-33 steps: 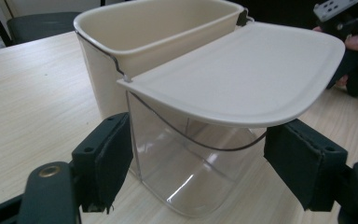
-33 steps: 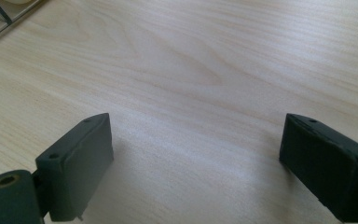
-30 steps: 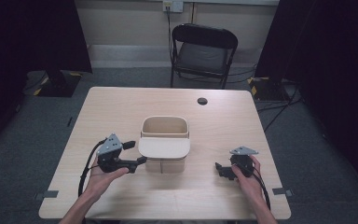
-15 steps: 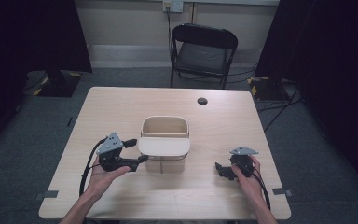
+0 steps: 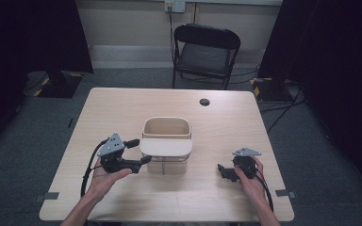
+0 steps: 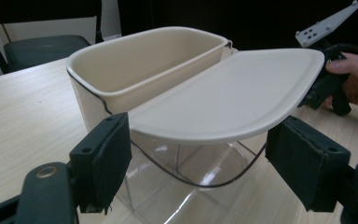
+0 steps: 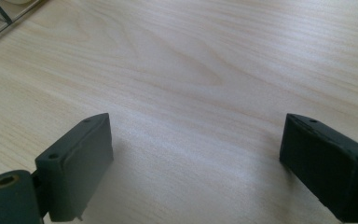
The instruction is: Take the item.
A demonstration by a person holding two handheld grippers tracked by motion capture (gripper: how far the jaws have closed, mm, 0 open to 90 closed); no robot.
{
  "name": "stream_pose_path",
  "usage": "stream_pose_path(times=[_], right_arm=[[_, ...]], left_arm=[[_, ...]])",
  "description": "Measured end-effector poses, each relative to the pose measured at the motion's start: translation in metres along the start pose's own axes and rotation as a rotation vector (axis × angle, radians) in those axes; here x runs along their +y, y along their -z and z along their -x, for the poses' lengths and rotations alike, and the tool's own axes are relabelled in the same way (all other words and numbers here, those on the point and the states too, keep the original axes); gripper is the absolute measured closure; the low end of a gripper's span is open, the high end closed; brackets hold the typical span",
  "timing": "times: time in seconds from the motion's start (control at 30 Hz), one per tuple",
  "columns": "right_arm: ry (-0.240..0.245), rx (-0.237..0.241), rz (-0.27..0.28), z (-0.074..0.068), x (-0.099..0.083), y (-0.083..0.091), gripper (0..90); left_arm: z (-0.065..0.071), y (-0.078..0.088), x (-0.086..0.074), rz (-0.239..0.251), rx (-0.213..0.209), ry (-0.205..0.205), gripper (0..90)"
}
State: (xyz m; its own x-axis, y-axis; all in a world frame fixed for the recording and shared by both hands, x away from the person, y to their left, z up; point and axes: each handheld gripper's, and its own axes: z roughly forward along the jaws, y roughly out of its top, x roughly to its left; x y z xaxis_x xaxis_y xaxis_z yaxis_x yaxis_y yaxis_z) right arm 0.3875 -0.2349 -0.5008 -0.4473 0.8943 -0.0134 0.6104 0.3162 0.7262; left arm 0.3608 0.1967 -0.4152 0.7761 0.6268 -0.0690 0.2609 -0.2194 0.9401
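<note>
A cream bin with a clear lower part [image 5: 166, 129] stands mid-table. Its flat cream lid [image 5: 166, 147] juts level toward the person. My left gripper [image 5: 139, 151] is at the lid's left end. In the left gripper view the lid [image 6: 223, 93] lies between the jaws of my left gripper [image 6: 200, 140]. The jaws have just been opening and the far pad stands apart from the rim. My right gripper [image 5: 222, 172] rests open on the table to the bin's right, nothing between its pads [image 7: 74, 158].
The wooden table [image 5: 122, 108] has a small black round hole or cap [image 5: 204, 101] near its far edge. A black folding chair [image 5: 205, 52] stands behind the table. The right hand and its gripper [image 6: 328, 88] appear beyond the lid.
</note>
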Motion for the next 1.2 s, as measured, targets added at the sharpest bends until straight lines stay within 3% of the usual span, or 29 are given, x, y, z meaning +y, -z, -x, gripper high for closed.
stream_pose_path(times=[1.2], right_arm=[[0.001, 0.003, -0.001, 0.0, 0.0, -0.001, 8.2]], left_arm=[[0.0, -0.004, 0.013, 0.019, -0.005, -0.041, 21.9]])
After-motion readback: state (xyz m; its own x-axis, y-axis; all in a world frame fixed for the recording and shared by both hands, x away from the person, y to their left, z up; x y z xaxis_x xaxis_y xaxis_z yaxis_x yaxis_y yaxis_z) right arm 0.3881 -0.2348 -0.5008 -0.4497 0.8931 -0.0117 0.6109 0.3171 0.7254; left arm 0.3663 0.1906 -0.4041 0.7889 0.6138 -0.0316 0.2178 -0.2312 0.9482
